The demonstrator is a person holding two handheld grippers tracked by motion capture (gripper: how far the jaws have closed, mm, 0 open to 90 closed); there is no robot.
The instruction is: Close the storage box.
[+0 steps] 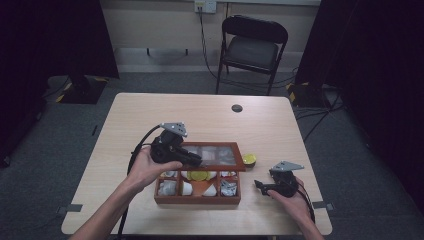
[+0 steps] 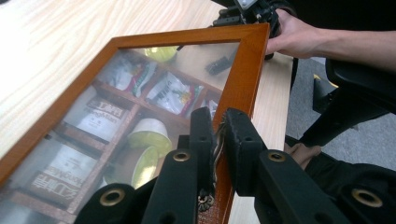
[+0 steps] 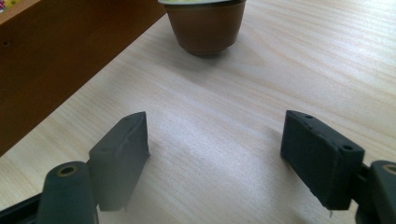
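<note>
Overhead, in the high view, the left gripper (image 1: 192,160) has its jaws closed on the front edge of the glass-paned lid (image 1: 215,156) of a wooden box (image 1: 197,199), and the lid is lifted clear of the compartments below the jaws. The right gripper (image 1: 259,186) rests on the table (image 1: 150,115) just off the box's right side, jaws apart with nothing in them; a small brown cup with a yellow top (image 1: 249,160) stands a little beyond its tips.

Next, the left gripper view: the left gripper (image 2: 218,140) pinches the lid frame (image 2: 243,79) between its two black jaws — the pads sit tight on either face of the wood. Past the jaws, through the glass, sachets (image 2: 170,93) and yellow-topped white cups (image 2: 147,133) lie in the compartments. Far beyond the frame's upper corner, the person's other hand (image 2: 292,35) holds the other gripper.

Finally, the right gripper view: the right gripper (image 3: 215,144) stands wide open over bare table (image 3: 303,56) — nothing between the pads. The brown cup (image 3: 205,28) stands straight ahead of the jaws, apart from them, and the box wall (image 3: 65,60) runs along the left jaw's side.
</note>
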